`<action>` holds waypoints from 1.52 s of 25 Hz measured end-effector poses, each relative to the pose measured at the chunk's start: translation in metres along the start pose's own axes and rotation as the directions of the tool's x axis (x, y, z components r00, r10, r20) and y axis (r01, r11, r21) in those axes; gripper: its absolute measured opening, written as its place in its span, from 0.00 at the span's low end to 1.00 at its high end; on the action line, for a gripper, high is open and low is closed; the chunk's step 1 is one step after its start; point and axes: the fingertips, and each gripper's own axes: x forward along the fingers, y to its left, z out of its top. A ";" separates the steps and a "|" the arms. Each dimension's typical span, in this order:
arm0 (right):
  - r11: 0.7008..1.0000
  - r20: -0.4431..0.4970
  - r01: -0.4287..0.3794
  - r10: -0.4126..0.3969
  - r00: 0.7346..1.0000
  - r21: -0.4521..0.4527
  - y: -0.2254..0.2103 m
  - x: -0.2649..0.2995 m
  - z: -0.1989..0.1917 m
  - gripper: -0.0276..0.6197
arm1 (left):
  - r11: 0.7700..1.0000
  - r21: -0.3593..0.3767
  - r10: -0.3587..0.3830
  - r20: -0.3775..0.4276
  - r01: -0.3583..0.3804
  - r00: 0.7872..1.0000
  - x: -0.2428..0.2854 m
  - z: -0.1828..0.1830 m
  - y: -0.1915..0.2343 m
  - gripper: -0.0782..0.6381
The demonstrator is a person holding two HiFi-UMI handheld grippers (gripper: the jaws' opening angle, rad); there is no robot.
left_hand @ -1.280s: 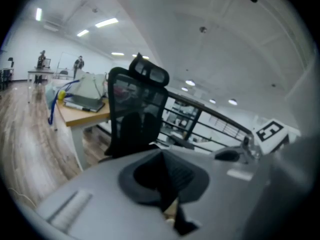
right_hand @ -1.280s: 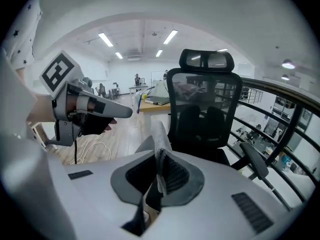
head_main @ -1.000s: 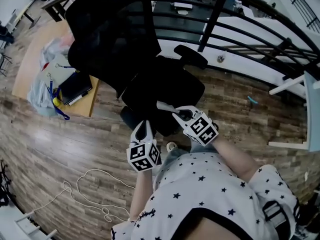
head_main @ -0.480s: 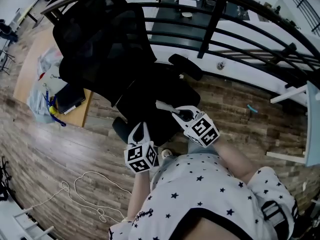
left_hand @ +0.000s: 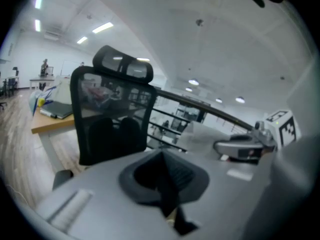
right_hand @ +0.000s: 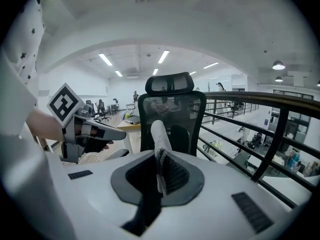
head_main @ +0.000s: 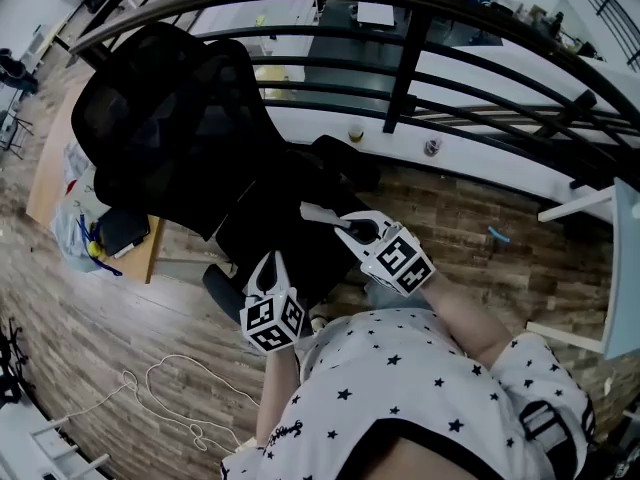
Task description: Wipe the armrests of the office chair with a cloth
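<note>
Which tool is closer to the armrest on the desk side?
Left. The left tool sits just beside that armrest; the right tool, holding the cloth, is over the seat.

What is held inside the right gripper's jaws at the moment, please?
A rolled white cloth, clamped by the right gripper, with its free end sticking out toward the office chair. The part pinched deeper between the jaws is covered.

left tool: jaws together, held low | right tool: jaws clamped on cloth
</note>
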 end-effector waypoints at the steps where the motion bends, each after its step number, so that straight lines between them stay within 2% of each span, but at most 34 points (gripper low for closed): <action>1: 1.000 0.004 -0.001 0.001 1.000 -0.001 -0.008 -0.004 0.001 0.08 | 1.000 -0.002 0.004 0.003 -0.004 1.000 0.005 0.002 -0.007 0.12; 8: 0.999 0.026 -0.042 0.042 0.999 -0.006 -0.057 -0.026 -0.001 0.08 | 0.999 -0.024 0.043 0.011 -0.042 0.999 0.030 0.006 -0.051 0.12; 15: 0.994 0.027 -0.101 0.102 0.994 -0.034 -0.096 -0.038 -0.011 0.08 | 0.992 -0.063 0.114 0.022 -0.113 0.993 0.047 0.000 -0.082 0.12; 20: 0.989 0.022 -0.143 0.144 0.989 -0.039 -0.123 -0.047 -0.014 0.08 | 0.984 -0.087 0.154 0.003 -0.153 0.988 0.060 -0.007 -0.106 0.12; 27: 0.993 0.035 -0.119 0.119 0.992 -0.012 -0.157 -0.046 -0.018 0.08 | 0.986 -0.077 0.145 -0.025 -0.146 0.989 0.076 -0.008 -0.125 0.12; 38: 0.996 0.000 -0.086 0.086 0.996 -0.023 -0.205 -0.006 -0.028 0.08 | 0.979 -0.104 0.169 -0.092 -0.178 0.981 0.097 -0.026 -0.117 0.12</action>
